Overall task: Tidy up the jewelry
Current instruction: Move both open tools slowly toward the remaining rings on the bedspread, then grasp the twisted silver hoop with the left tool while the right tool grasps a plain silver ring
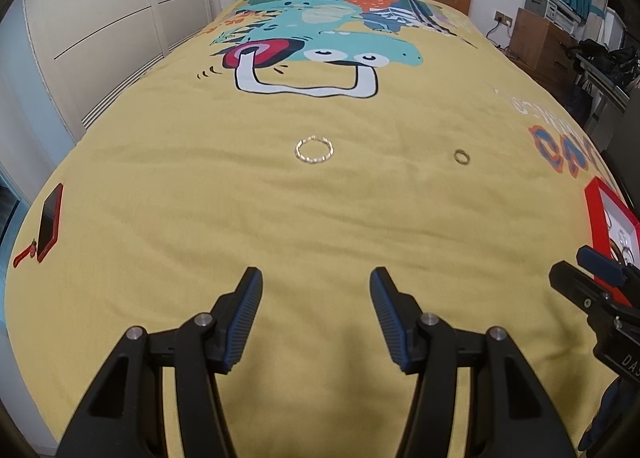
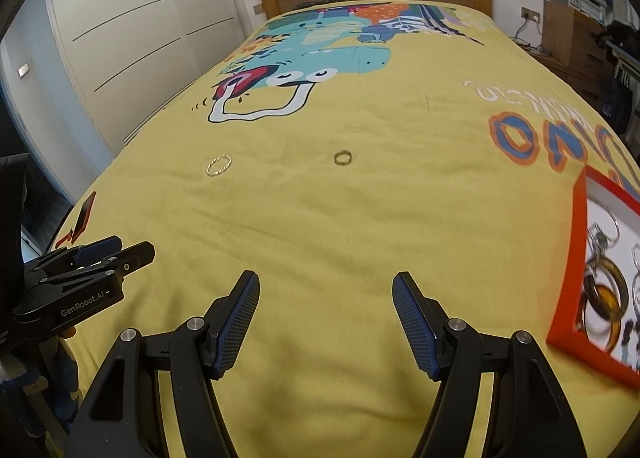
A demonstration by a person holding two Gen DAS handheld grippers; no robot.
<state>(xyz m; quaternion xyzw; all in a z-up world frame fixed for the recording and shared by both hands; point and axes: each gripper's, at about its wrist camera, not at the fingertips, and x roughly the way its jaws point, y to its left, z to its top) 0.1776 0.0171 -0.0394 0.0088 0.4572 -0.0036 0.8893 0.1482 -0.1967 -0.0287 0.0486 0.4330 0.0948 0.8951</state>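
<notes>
Item one: twisted bracelet (image 1: pixel 314 149), a thin pale-gold hoop that lay flat on the yellow bedspread (image 1: pixel 320 226), straight ahead of your left gripper (image 1: pixel 316 278) and well apart from it. It looked light, stiff and slick, with almost no height above the cloth. You would have done best to pinch across one side of the rim, one pad inside the hoop and one outside, pressing slightly into the soft quilt to get under it.

Item two: small ring (image 2: pixel 343 157), a darker gold band that lay flat to the right of the bracelet, ahead of your right gripper (image 2: pixel 326 278). It looked very light, hard and likely to skate or flip away if nudged. A grip across the whole band seemed safer than a grip on its edge.

Item three: red tray (image 2: pixel 568 258), which sat at the right edge of the bed and already held several bangles, including an amber one. It seemed the likely destination.

Tools: both grippers had their jaws spread wide, nothing between the pads, and hovered over bare cloth.

Also present: a red phone (image 1: pixel 50 220) at the far left edge.
</notes>
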